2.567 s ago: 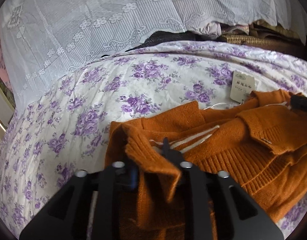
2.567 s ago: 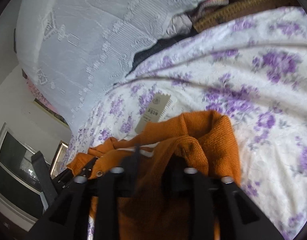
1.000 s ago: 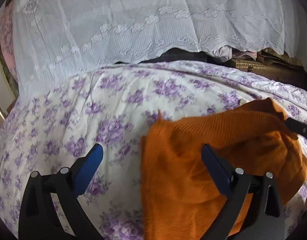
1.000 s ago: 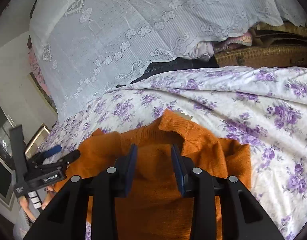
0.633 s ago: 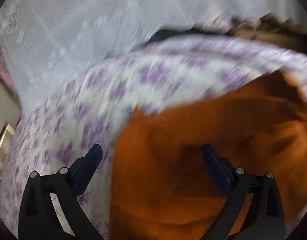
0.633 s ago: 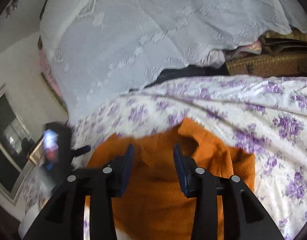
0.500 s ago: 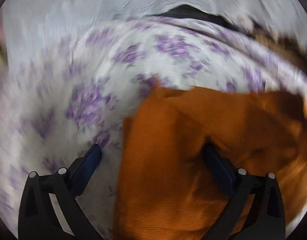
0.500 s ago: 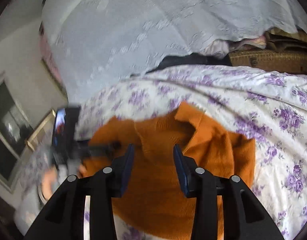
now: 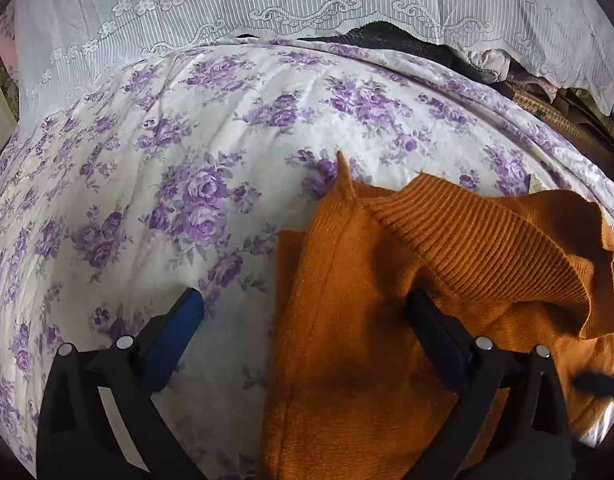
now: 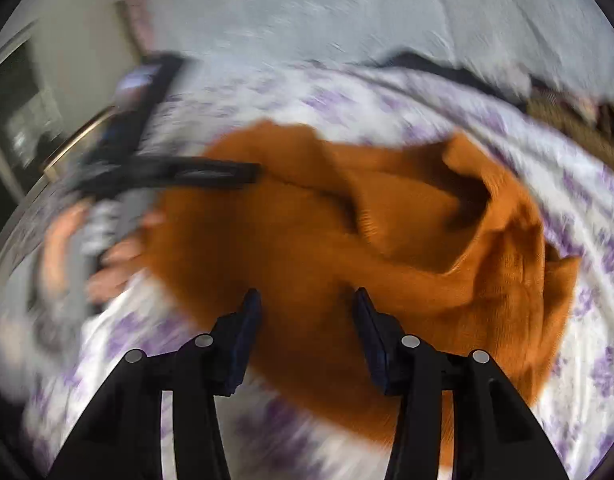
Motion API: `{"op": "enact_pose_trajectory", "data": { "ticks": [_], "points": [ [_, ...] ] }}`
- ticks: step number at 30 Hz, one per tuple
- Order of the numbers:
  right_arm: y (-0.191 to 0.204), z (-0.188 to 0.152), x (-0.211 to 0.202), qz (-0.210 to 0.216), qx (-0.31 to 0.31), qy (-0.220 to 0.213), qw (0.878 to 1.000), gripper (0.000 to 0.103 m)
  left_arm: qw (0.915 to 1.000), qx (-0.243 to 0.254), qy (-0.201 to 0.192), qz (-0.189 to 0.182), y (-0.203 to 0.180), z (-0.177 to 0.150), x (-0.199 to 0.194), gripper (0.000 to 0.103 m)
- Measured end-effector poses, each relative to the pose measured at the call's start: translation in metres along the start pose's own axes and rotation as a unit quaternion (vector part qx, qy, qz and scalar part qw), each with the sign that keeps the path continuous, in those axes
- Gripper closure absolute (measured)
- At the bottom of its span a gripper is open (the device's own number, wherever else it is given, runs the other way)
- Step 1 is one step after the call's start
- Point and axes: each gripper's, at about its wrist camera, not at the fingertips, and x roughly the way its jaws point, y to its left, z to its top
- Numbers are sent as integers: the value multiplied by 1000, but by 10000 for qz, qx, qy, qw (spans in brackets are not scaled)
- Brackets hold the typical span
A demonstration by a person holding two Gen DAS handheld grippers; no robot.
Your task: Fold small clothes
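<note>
**Over the bed, both hand-held grippers free of the sweater**

Above the bedspread [image 9: 155, 184], the left hand-held gripper [image 9: 303, 312] is spread wide. The right hand-held gripper [image 10: 307, 312] has just been opening, pads clear. The orange sweater [image 9: 387, 300] lies bunched beneath both, its ribbed hem flopped over.

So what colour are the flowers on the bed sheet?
Purple, on a white bed sheet. The left wrist view shows them best.

A white bedsheet printed with purple roses [image 9: 211, 184] covers the bed. At its far edge hangs a white lace curtain [image 9: 307, 0]; far right sits a woven wicker basket [image 9: 555, 116]. Daylight falls softly.
</note>
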Motion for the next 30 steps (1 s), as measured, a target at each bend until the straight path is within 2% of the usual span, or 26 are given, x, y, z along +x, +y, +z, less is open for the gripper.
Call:
{"op": "enact_pose_trajectory", "data": {
  "ticks": [1,3,4,7,10,12,14,15,17,18,19,20,21,23,25,26,28,30],
  "points": [
    [-10,12,5,-112,185,-129,9997,57,10000,10,-19,25,-1,-2,-1,4],
    [-32,32,-9,-853,704,-857,9902,56,9999,61,-59,79,-2,-3,-1,4],
    [-49,39,-23,-868,1139,-1345,9805,55,9999,72,-75,86,-2,-3,-1,4],
    [-79,35,-41,-609,1861,-1666,9664,55,9996,44,-279,-52,0,-3,-12,4],
    [-80,19,-45,-583,1844,-1723,9659,55,9962,-2,-749,-439,1,-2,-39,4],
    [-77,20,-43,-451,1795,-1692,9681,55,9925,74,-1037,-649,-6,-1,-56,4],
    [-65,24,-44,-350,1612,-1808,9696,55,9914,330,-1081,-654,-22,0,-59,4],
    [-56,24,-51,-441,1468,-2031,9671,55,9917,487,-1054,-555,-32,0,-57,4],
    [-44,25,-60,-458,1224,-2172,9674,55,9913,792,-948,-447,-47,-4,-50,4],
    [-39,27,-62,-193,1074,-1991,9739,54,9901,978,-843,-541,-54,-8,-46,4],
    [-35,30,-59,142,945,-1666,9814,49,9895,1067,-788,-577,-57,-10,-44,4],
    [-30,30,-52,453,768,-1268,9879,45,9887,1209,-732,-508,-62,-13,-41,4],
    [-22,30,-44,567,529,-919,9927,45,9883,1285,-751,-331,-65,-15,-39,4],
    [-5,26,-24,68,5,-499,9987,45,9877,1355,-742,224,-70,-13,-29,4],
    [-5,36,8,-202,44,-68,9998,46,9889,1264,-574,524,-69,-8,-18,4],
    [-8,42,19,-393,161,-37,9991,47,9901,1190,-499,546,-64,-7,-14,4],
    [-27,60,27,-893,652,-416,9930,47,9935,982,-313,477,-57,-2,-9,4],
    [-56,64,23,-801,1530,-833,9814,47,9939,894,-219,600,-53,3,-5,4]
  ]
}}
